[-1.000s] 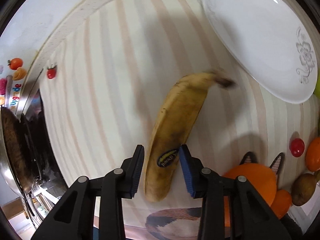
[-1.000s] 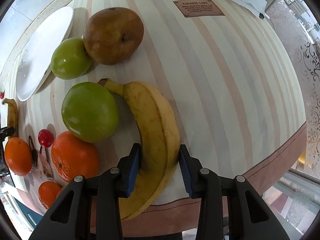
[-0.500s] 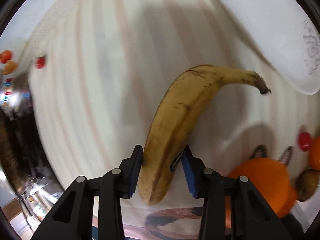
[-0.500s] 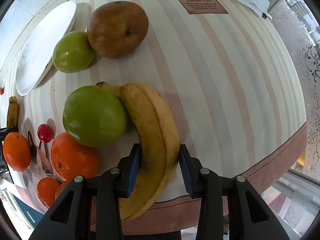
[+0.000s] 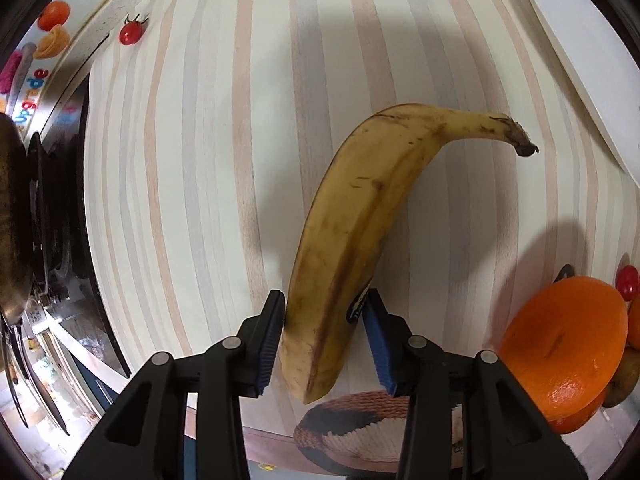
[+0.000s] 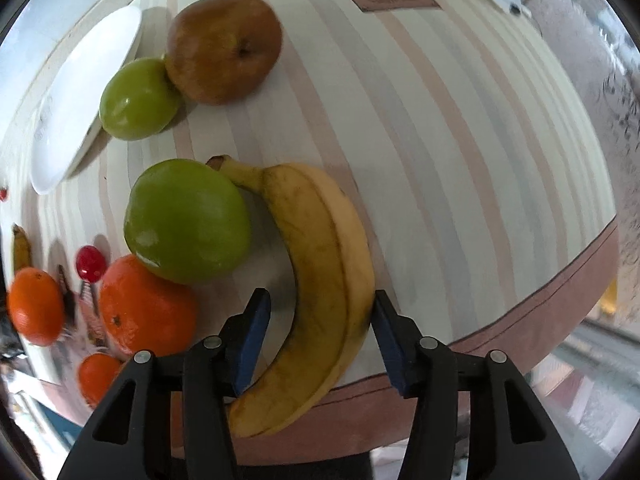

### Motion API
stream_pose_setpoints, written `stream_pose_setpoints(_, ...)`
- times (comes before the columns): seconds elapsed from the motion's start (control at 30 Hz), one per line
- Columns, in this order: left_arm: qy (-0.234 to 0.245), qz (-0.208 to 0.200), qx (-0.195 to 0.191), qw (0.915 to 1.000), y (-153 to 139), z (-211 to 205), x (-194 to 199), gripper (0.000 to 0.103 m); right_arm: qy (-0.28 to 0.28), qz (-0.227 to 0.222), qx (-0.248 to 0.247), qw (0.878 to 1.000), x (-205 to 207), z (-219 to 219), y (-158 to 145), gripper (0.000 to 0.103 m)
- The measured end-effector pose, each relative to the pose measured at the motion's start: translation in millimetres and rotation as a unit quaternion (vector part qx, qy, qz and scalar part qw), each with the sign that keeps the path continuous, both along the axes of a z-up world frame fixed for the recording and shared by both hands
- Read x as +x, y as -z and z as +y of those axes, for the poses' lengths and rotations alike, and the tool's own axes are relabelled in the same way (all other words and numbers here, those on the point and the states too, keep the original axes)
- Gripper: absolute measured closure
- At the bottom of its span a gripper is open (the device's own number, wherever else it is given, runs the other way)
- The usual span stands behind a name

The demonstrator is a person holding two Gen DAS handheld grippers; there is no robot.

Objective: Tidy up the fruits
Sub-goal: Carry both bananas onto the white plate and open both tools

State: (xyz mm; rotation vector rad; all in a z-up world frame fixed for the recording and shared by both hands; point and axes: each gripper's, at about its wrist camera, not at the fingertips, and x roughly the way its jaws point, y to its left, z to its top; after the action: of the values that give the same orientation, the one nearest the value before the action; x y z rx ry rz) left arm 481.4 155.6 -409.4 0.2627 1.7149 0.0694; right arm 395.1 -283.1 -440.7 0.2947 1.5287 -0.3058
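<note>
A striped tablecloth (image 6: pixel 440 152) covers the table and carries everything. A white oval plate (image 6: pixel 76 108) lies toward the cloth's far left side in the right wrist view, and the same plate (image 5: pixel 580 52) shows at the upper right of the left wrist view. Next in size, a pair of joined bananas (image 6: pixel 320 280) lies near the cloth's brown-bordered front edge, stem touching a large green apple (image 6: pixel 186 220). The right gripper (image 6: pixel 318 340) straddles this pair with its jaws spread; the right pad sits against the peel, the left stands clear of it. A single spotted banana (image 5: pixel 360 240) is clamped at its blunt end by the left gripper (image 5: pixel 322 340), both pads pressed to its sides, its stem pointing toward the plate. A brown pear (image 6: pixel 224 48) touches a smaller green apple (image 6: pixel 138 98) beside the plate's rim. A large orange (image 6: pixel 146 308) sits just below the big apple, two more oranges (image 6: pixel 36 306) farther left. A cherry tomato (image 6: pixel 90 262) rests between them.
</note>
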Motion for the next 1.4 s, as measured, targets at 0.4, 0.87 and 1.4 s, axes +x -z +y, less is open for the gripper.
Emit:
stream_pose_setpoints(0.4, -0.013, -0.047, -0.039, 0.9981, -29, -17, -5, 0.071, 0.021, -0.065, 0.0, 0.998, -18, 3, -47, 0.062)
stream_pose_setpoints(0.87, 0.013, -0.096, -0.114, 0.9888, -104, -57, 19, 0.072, 0.005, -0.156, 0.048, 0.987, 1, 6, -126, 0.069)
stream_pose_setpoints(1.4, 0.058, -0.151, -0.193, 0.9678, -180, -164, 73, 0.072, -0.059, -0.245, 0.149, 0.956, 84, 45, -186, 0.07)
